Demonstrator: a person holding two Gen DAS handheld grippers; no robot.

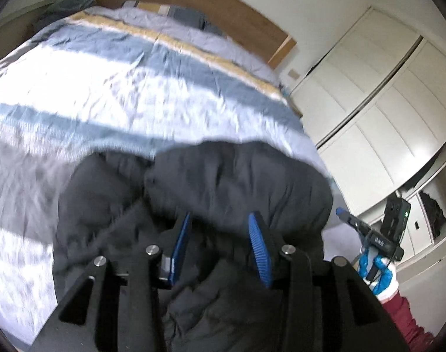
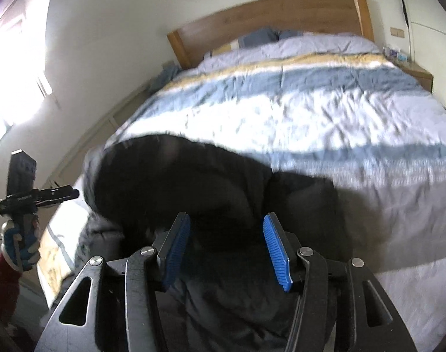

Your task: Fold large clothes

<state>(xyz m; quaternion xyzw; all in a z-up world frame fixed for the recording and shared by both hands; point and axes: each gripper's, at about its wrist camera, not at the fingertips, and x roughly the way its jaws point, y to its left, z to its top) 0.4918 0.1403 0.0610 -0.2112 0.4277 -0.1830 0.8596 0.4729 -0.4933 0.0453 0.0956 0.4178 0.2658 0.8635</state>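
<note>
A large black padded jacket (image 1: 211,193) lies bunched on the near part of the bed, also seen in the right wrist view (image 2: 211,182). My left gripper (image 1: 220,220) is open, its blue pads (image 1: 259,249) spread wide just above the jacket, nothing between them. My right gripper (image 2: 226,220) is also open over the jacket, blue pads (image 2: 277,252) apart and empty. Each gripper shows in the other's view: the right one at the right edge (image 1: 355,223), the left one at the left edge (image 2: 47,195), both held in blue-gloved hands.
The bed carries a striped blue, white and yellow duvet (image 1: 120,82) and a wooden headboard (image 2: 275,14). White wardrobe doors (image 1: 378,99) and open shelves stand right of the bed. A bright window (image 2: 9,67) is on the left, a nightstand (image 2: 416,72) at far right.
</note>
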